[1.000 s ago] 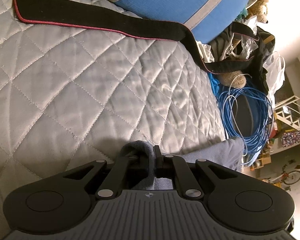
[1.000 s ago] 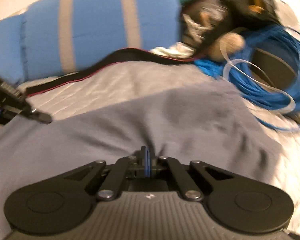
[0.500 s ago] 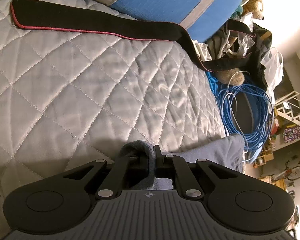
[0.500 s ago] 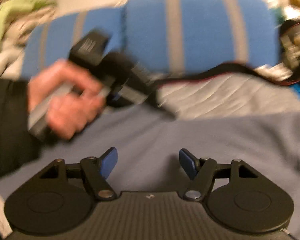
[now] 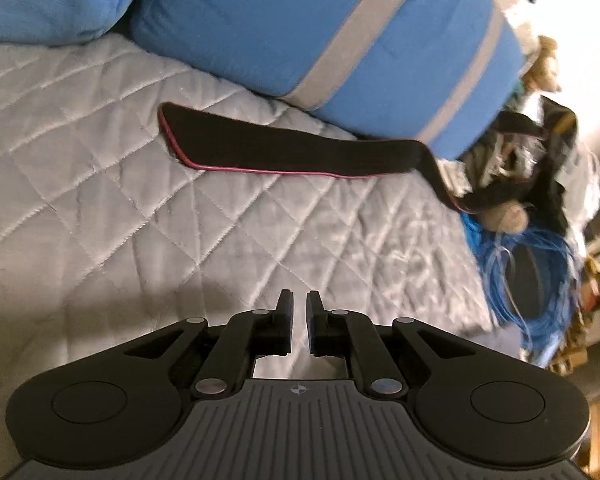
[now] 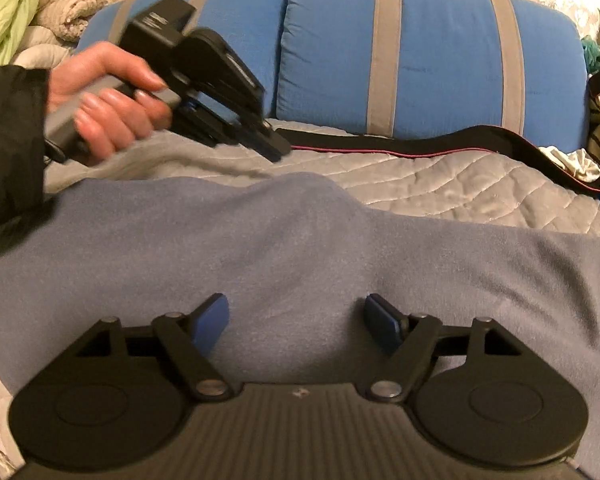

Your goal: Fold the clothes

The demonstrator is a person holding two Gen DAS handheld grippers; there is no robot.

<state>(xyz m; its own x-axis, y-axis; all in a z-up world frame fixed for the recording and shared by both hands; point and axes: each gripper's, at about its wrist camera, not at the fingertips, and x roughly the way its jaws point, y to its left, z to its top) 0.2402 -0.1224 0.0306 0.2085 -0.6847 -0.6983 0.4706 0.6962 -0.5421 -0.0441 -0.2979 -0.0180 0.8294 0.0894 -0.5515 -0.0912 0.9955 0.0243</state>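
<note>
**Releasing the cloth between folds**

Regrasping well calls, in judgement, for both grippers to take one edge of the cloth point(image 6: 300, 248) at well-separated points, so the next fold falls straight. Right gripper point(image 6: 296, 316): jaws spread wide, blue pads point(image 6: 212, 320) empty, hovering just above the grey-blue cloth, which lies across the quilt point(image 6: 440, 188) with a raised hump near its far edge. Left gripper point(image 5: 299, 320): jaws parted by a narrow gap, nothing between them, bare quilt showing through. Seen from the right wrist, the left gripper point(image 6: 278, 148), held by a hand point(image 6: 108, 96), hangs above the cloth's far edge. Beyond lie a black strap point(image 5: 292, 152) and blue cushions point(image 6: 432, 52).
</note>
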